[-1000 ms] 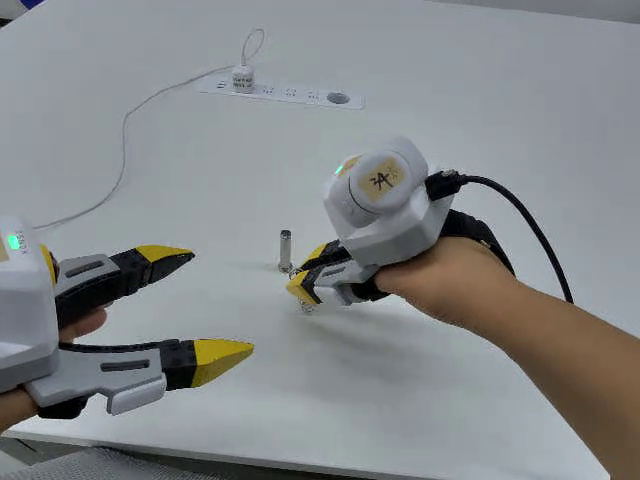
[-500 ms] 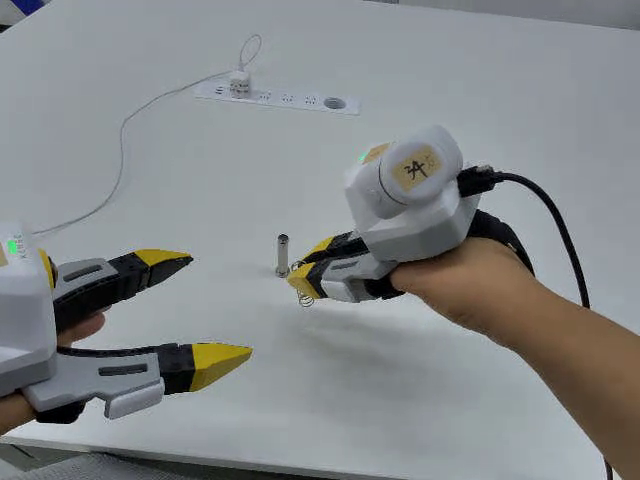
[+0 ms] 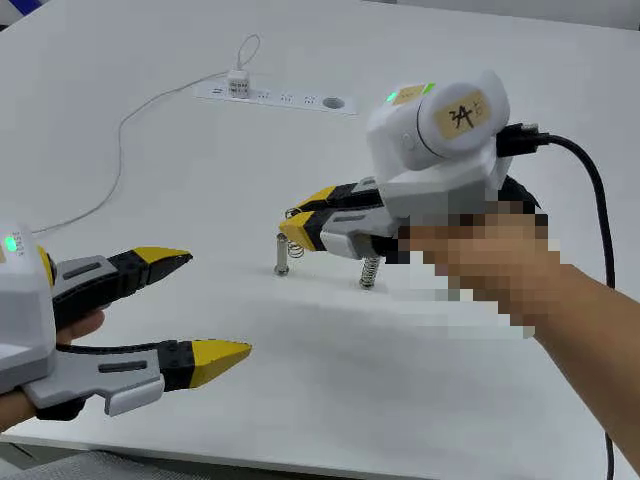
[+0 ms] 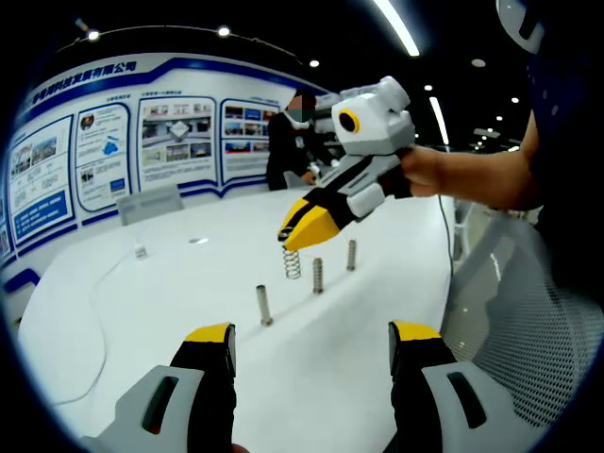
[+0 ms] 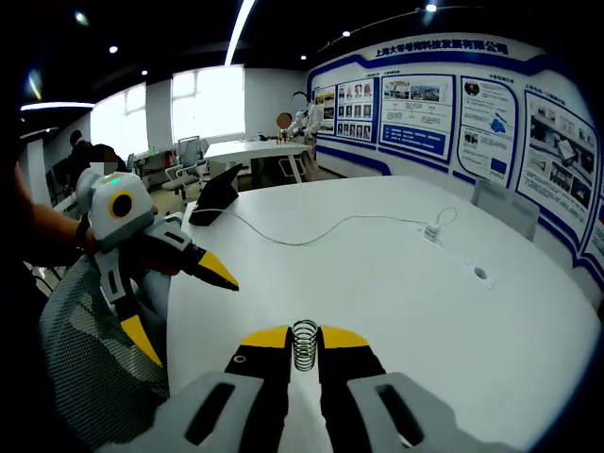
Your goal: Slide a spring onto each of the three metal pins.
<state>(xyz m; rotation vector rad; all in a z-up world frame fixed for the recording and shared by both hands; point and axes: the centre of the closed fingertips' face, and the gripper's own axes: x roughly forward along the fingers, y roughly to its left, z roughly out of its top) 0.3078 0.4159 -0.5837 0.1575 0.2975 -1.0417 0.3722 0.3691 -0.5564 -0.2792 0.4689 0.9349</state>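
Note:
My right gripper (image 3: 293, 228) hovers above the white table, shut on a small coil spring (image 3: 296, 247) that hangs from its yellow tips; the spring (image 5: 304, 349) sits clamped between the tips in the right gripper view. Just below it stands a bare metal pin (image 3: 283, 255). Another pin (image 3: 370, 270), wrapped in a spring, stands under the gripper body. In the left gripper view the bare pin (image 4: 263, 305) is nearest, a coiled pin (image 4: 318, 275) is behind it, and a third pin (image 4: 351, 255) is farthest. My left gripper (image 3: 220, 303) is held open at the near left, holding nothing.
A white power strip (image 3: 280, 94) with a plugged-in adapter and a thin cable (image 3: 122, 140) lies at the far side of the table (image 3: 450, 400). The table's near edge runs just under the left gripper. A black cable trails from the right gripper.
The right gripper has risen off the table with the spring and shifted up and right, uncovering the spring-covered pin. The left gripper has stayed in place, open.

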